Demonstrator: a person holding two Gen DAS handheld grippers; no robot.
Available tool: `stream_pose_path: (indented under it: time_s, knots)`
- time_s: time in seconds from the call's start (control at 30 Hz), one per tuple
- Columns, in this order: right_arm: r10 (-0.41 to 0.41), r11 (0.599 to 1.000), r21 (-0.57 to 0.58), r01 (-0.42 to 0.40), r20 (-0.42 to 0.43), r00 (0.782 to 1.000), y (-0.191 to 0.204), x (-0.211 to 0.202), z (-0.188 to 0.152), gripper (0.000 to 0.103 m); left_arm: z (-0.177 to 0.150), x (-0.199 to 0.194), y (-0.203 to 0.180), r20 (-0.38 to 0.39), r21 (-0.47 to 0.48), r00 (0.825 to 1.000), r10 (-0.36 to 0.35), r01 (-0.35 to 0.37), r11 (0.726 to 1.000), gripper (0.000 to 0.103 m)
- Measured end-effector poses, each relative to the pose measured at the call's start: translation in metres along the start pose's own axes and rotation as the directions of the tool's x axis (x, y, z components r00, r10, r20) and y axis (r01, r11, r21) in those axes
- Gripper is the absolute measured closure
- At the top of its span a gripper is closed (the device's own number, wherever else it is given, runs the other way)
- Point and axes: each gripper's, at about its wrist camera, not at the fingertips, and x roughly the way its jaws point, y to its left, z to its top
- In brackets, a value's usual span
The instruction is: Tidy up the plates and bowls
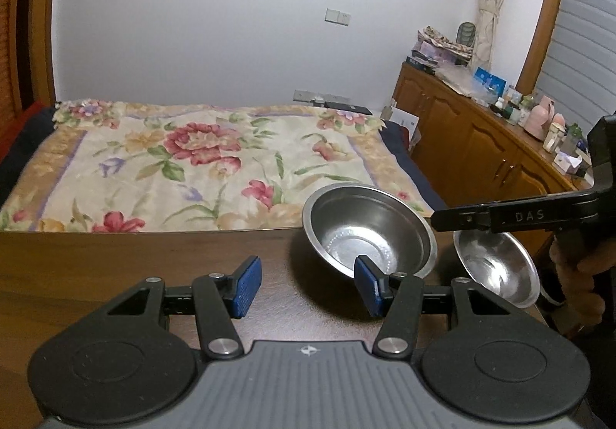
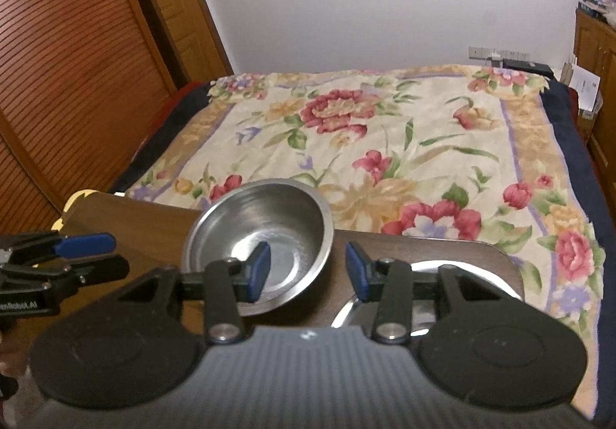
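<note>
Steel bowl (image 1: 369,232) on the tabletop (image 1: 134,267), left gripper (image 1: 308,286) fingers parted and empty, right gripper (image 2: 306,269) fingers parted astride the bowl's right rim, gripping nothing

A shiny steel bowl (image 1: 369,232) sits upright at the table's far edge; a shallower steel dish (image 1: 496,267) lies right of it.

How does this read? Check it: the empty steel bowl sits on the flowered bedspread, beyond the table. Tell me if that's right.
Not right. The empty steel bowl sits on the brown wooden table, in front of the flowered bedspread, not on it. The right wrist view shows this plainly.
</note>
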Motion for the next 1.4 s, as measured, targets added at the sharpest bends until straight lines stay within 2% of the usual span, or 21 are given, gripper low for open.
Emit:
stream_pose_path:
  time_s: [0.07,0.53,0.6,0.8,0.87,0.9,1.0,1.4]
  knots:
    - [0.001,1.000,0.005,-0.001,-0.006,1.000,-0.002,0.005,0.000,0.058,0.000,0.009,0.001,-0.008,-0.010,1.000,-0.011,0.011,1.000,0.052]
    - [0.017,1.000,0.019,-0.016,-0.052,0.999,-0.001,0.026,0.001,0.059,0.010,0.045,0.009,-0.043,-0.098,0.996,-0.076,0.072,0.993,0.058]
    - [0.013,1.000,0.017,-0.012,-0.054,0.998,0.000,0.026,0.001,0.062,0.009,0.048,0.009,-0.049,-0.110,0.995,-0.084,0.078,0.991,0.063]
    - [0.018,1.000,0.014,-0.017,-0.068,0.998,0.003,0.031,0.000,0.068,0.010,0.056,0.010,-0.063,-0.116,0.994,-0.093,0.085,0.990,0.068]
    - [0.026,1.000,0.009,-0.025,-0.075,0.997,0.004,0.032,-0.001,0.071,0.009,0.057,0.011,-0.070,-0.121,0.992,-0.107,0.098,0.988,0.077]
    - [0.033,0.999,0.011,-0.032,-0.075,0.997,0.004,0.032,-0.002,0.074,0.009,0.056,0.011,-0.073,-0.126,0.991,-0.111,0.101,0.987,0.081]
    - [0.043,0.999,0.016,-0.042,-0.082,0.996,0.005,0.031,-0.004,0.081,0.008,0.052,0.010,-0.081,-0.105,0.992,-0.092,0.083,0.991,0.081]
    - [0.065,0.997,0.033,-0.063,-0.072,0.995,0.019,-0.001,-0.012,0.083,0.004,0.011,0.000,-0.061,-0.080,0.992,-0.111,0.106,0.991,0.082]
